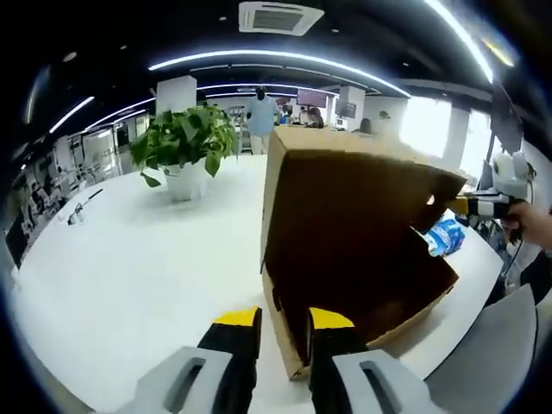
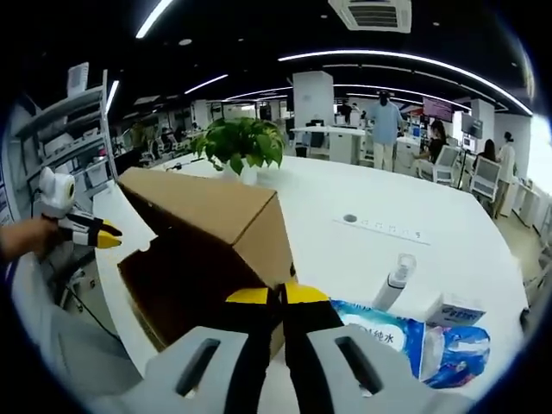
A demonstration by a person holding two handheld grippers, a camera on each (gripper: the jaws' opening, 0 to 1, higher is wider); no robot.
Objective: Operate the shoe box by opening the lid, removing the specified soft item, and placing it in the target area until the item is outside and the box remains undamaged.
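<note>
Fingers [image 1: 283, 321] astride box wall [image 1: 289, 341]

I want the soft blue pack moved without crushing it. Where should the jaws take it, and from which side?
Judging from the right gripper view, grip the blue pack across its near crinkled end, where the film looks loose enough to pinch. Come from the open table side, since the cardboard box crowds its other side and the white bottle stands behind.

An open-plan office with a dark ceiling [image 1: 172, 21], curved strip lights [image 1: 276, 59] and a ceiling air-conditioning unit [image 1: 280, 15]. A potted plant [image 1: 184, 147] stands on the white bench [image 1: 129, 259]. White pillars [image 2: 312, 99] and shelving [image 2: 60, 138] stand behind.
</note>
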